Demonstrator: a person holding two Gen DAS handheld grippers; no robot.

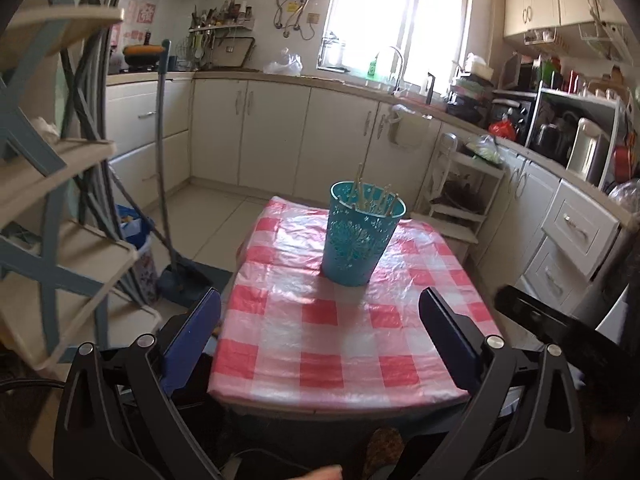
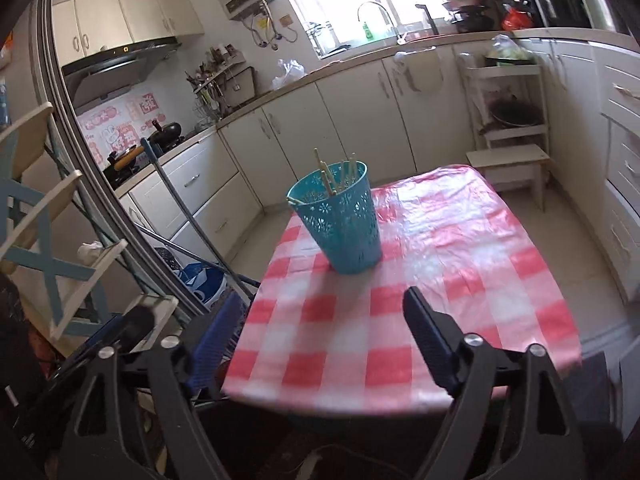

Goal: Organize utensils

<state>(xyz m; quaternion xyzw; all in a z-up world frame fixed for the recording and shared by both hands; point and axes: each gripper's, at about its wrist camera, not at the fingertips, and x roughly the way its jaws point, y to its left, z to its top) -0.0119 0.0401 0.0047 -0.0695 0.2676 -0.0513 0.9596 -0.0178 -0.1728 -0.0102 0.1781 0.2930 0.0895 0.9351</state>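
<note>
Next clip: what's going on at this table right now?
A person is tidying utensils with a pair of tongs in each hand. The chopsticks already stand in the blue cup on the checked tablecloth, one lying across its rim. The left tongs and the right tongs are both open and empty, held back near the table's close edge, apart from the cup. No loose utensils show on the cloth.
</note>
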